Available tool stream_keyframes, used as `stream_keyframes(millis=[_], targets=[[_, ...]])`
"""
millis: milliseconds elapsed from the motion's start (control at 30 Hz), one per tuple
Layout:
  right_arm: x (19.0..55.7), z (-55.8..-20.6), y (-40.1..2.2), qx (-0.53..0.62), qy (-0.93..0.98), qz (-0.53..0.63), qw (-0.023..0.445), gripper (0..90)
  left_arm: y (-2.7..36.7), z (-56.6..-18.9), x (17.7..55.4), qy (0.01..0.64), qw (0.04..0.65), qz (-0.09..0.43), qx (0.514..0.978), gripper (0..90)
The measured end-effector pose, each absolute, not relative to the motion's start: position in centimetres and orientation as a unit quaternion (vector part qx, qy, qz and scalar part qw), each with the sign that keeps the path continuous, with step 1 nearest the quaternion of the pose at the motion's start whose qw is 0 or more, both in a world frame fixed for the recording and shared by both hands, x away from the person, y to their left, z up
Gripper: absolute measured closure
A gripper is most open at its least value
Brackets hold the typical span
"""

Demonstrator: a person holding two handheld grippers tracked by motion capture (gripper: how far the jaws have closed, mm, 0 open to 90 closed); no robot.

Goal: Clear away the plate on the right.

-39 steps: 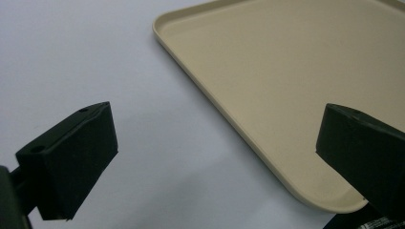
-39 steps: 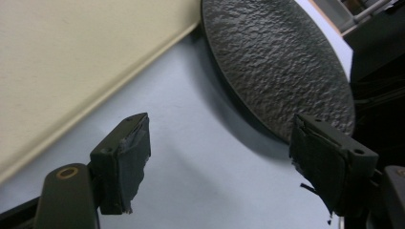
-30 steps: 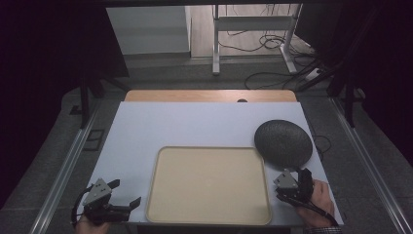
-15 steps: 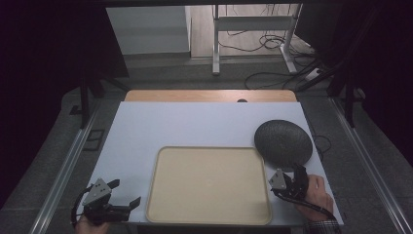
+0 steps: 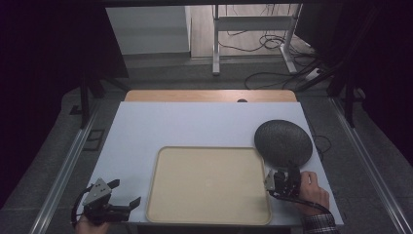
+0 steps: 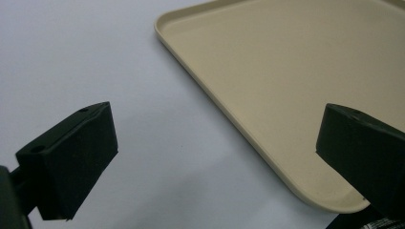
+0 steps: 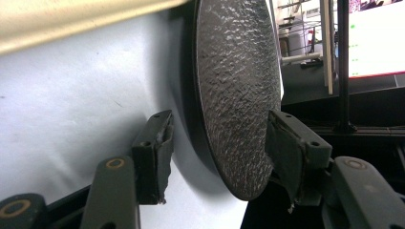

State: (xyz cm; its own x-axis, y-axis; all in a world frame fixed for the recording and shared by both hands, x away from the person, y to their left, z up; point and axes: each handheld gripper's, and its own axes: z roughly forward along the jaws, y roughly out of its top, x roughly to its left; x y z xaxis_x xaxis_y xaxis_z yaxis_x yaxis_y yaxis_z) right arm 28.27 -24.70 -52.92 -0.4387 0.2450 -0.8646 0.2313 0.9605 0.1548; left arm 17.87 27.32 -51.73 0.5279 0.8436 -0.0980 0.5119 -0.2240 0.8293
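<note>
Closing my right claw (image 5: 281,176) on the near edge of the dark textured plate (image 5: 283,142); jaws have just been narrowing. In the right gripper view the rim (image 7: 237,119) sits between the pads: one pad (image 7: 155,152) under it with a gap, the other (image 7: 286,152) at or just off the top face, so no grip yet. Plate lies straight ahead of the claw on the white table (image 5: 195,124), beige tray (image 5: 209,214) just beside it. To do this well: push a little deeper over the rim, keep the lower pad flat on the table, squeeze evenly. My left claw (image 5: 127,203) is wide, holding nothing, parked by the tray's corner (image 6: 329,200).
</note>
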Motion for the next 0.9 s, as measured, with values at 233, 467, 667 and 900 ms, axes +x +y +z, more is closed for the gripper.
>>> stream_keyframes(millis=[233, 467, 667, 900], targets=[[29.0, -53.5, -24.6, 0.124, 0.848, -0.012, 0.516, 49.4, 27.3, -51.7, 17.9, 0.447, 0.434, 0.191, 0.759, 0.0], [29.7, -54.0, -24.6, 0.114, 0.849, -0.025, 0.515, 53.9, 27.3, -51.7, 17.9, 0.447, 0.433, 0.191, 0.759, 0.0], [30.2, -54.5, -24.4, 0.104, 0.844, -0.036, 0.525, 59.1, 27.3, -51.8, 17.9, 0.448, 0.433, 0.190, 0.759, 0.0], [30.6, -54.9, -24.3, 0.089, 0.838, -0.049, 0.537, 65.2, 27.3, -51.8, 17.9, 0.447, 0.432, 0.190, 0.760, 0.0]])
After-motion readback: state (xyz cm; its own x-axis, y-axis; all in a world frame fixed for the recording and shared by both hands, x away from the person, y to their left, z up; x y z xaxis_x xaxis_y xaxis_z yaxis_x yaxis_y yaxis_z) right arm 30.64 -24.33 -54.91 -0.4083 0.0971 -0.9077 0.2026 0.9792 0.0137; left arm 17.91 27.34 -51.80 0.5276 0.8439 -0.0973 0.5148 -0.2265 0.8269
